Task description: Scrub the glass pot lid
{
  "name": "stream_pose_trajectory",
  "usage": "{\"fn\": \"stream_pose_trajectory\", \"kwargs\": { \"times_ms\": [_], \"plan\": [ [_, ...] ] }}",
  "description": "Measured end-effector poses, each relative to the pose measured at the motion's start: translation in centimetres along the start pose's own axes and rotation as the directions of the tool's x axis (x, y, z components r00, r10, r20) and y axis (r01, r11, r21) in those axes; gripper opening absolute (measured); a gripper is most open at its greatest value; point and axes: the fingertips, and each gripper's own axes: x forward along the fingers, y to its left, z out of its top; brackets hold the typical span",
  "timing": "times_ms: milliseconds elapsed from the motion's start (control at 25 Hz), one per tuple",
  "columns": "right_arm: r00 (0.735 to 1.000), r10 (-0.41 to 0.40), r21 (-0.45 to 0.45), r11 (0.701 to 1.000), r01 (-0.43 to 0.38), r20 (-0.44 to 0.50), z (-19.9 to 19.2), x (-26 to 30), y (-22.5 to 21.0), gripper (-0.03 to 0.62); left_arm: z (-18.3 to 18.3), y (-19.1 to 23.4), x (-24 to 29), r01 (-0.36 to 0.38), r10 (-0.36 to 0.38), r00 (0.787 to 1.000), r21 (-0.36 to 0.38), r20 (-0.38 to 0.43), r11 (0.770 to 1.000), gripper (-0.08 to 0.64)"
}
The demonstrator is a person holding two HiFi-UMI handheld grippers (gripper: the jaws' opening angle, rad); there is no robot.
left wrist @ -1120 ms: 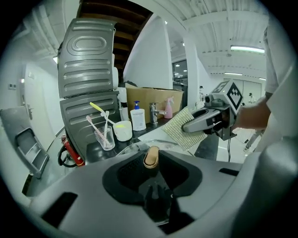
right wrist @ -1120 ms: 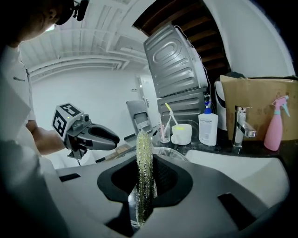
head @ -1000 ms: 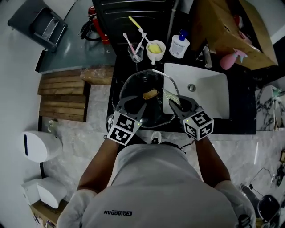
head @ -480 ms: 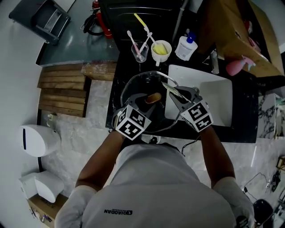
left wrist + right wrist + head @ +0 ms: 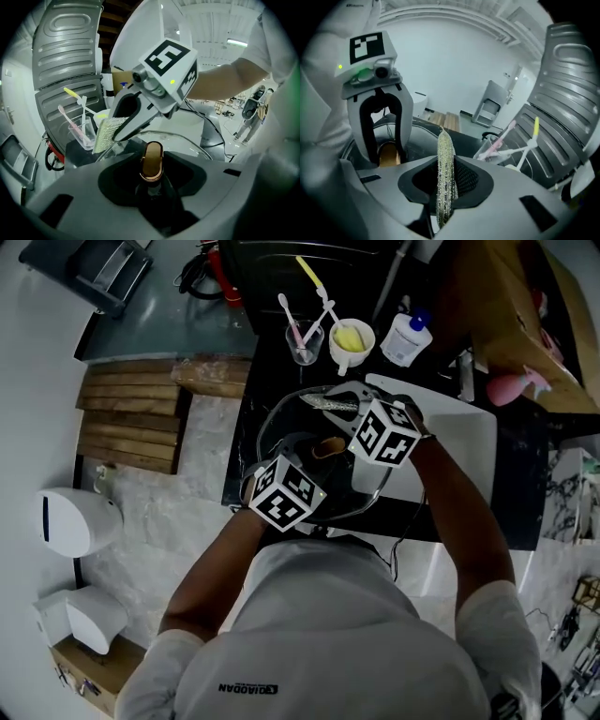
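Note:
The glass pot lid lies on the black counter, and its brown knob stands up at the middle. My left gripper reaches in from the near side. Its jaws are opening, with the knob standing between them and a dark gap on either side. My right gripper is shut on a silvery-green scrub pad, held over the lid's far rim. In the right gripper view the pad stands on edge in the jaws, and the left gripper straddles the knob.
Behind the lid stand a clear cup of toothbrushes, a white cup with something yellow in it, and a blue-capped bottle. A white sink basin lies to the right, a pink spray bottle beyond it. Wooden slats lie on the floor to the left.
My right gripper has carried the pad up and left, from the lid's right side to over its far rim. My left gripper has moved forward until its jaws stand round the knob.

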Motion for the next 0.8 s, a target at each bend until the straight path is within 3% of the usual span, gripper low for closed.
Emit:
{"fn": "stream_pose_trajectory", "kwargs": {
  "times_ms": [160, 400, 560, 800],
  "plan": [
    [0.998, 0.004, -0.154, 0.988, -0.014, -0.069, -0.4, 3.5, -0.2, 0.083, -0.1, -0.1, 0.0, -0.011, 0.011, 1.0, 0.0, 0.005, 1.0, 0.154],
    [0.993, 0.027, -0.237, 0.97, -0.053, -0.112, -1.5, 5.3, 0.5, 0.083, -0.2, 0.2, -0.1, -0.019, 0.02, 1.0, -0.028, 0.021, 0.999, 0.163],
    [0.99, 0.055, -0.217, 0.973, -0.082, -0.127, -2.5, 5.2, 0.5, 0.083, -0.2, 0.1, 0.0, -0.017, 0.017, 1.0, -0.028, 0.013, 0.999, 0.163],
    [0.991, 0.079, -0.081, 0.993, -0.088, -0.109, -3.8, 4.0, 0.0, 0.083, -0.2, 0.2, -0.1, -0.002, 0.003, 1.0, -0.048, 0.016, 0.999, 0.164]
  ]
}}
